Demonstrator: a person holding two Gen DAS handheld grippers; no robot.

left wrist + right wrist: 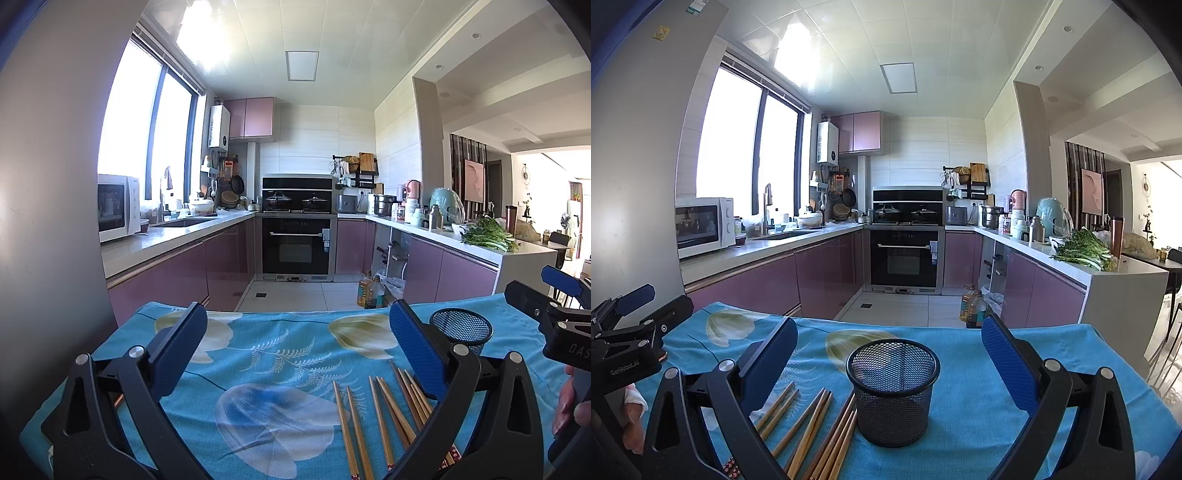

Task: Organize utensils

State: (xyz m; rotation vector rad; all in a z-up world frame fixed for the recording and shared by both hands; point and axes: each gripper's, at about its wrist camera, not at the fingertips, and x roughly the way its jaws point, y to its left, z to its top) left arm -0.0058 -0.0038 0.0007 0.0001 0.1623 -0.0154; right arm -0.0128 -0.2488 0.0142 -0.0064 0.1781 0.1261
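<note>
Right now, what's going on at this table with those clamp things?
A person holds a two-finger gripper in each hand over a table with a blue floral cloth. Wooden chopsticks lie loose on the cloth beside an upright black mesh cup, which looks empty. The left gripper hangs open above the chopsticks; the right gripper is open around the cup's sides without touching it. Nothing is held, so the sorting looks not yet begun.

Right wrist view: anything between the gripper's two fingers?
Yes. The black mesh cup stands upright on the blue cloth between the open right gripper fingers, untouched. The chopsticks lie left of it.
</note>
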